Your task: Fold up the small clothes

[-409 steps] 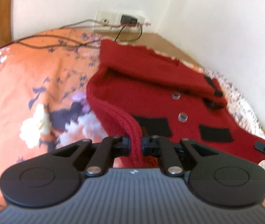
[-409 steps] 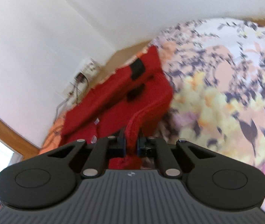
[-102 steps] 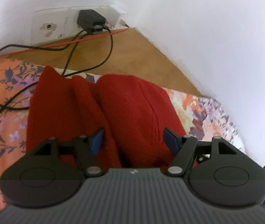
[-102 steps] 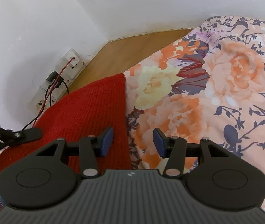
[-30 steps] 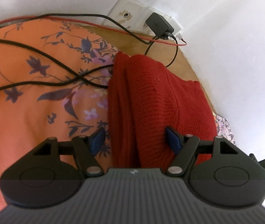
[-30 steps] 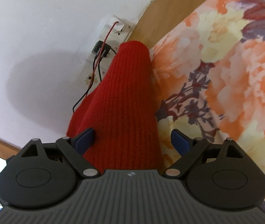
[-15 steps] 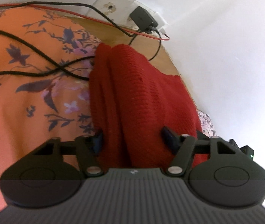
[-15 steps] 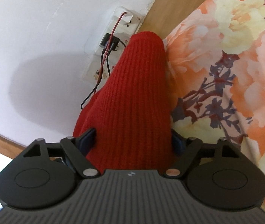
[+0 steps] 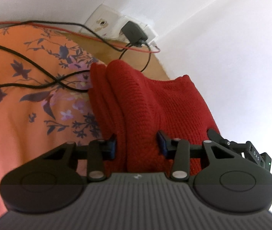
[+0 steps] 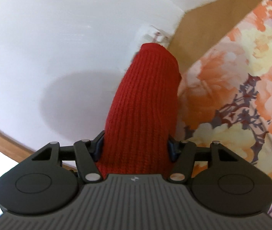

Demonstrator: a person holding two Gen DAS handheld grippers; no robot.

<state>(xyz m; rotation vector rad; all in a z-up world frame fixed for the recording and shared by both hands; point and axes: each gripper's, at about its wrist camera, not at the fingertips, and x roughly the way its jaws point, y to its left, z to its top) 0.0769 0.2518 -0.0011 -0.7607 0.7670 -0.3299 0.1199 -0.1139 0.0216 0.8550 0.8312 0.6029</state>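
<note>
At the far left of the left wrist view lies an orange bedspread (image 9: 17, 115) printed with dark blue and purple leaves and small flowers, and black cables (image 9: 32, 65) cross over one another on it, with a thin red wire (image 9: 101, 40) running along its far edge. Behind it a strip of bare wooden surface (image 9: 136, 61) meets a white wall (image 9: 231, 48), where a white socket plate (image 9: 105, 24) carries a black plug adapter (image 9: 134, 32). The folded red knitted garment (image 9: 147, 103) sits in this corner, partly on the bedspread and close to the wall, its layers stacked in thick rolls. The left gripper (image 9: 137, 145) has its jaws partly spread with a bulky fold of the knit between the blue pads; the left pad touches the fabric, the right pad sits against it too. To the right, part of another black device (image 9: 251, 151) shows beside the garment. In the right wrist view, the white wall (image 10: 59, 38) fills the left, with a wooden trim (image 10: 11, 134) low down. The red knitted garment (image 10: 145, 105) stands up in a rounded roll between the pads of the right gripper (image 10: 136, 147), which press it from both sides. Further right, the wooden surface (image 10: 212, 25) borders the bedspread (image 10: 241, 95), here in peach, yellow and purple blooms.
</note>
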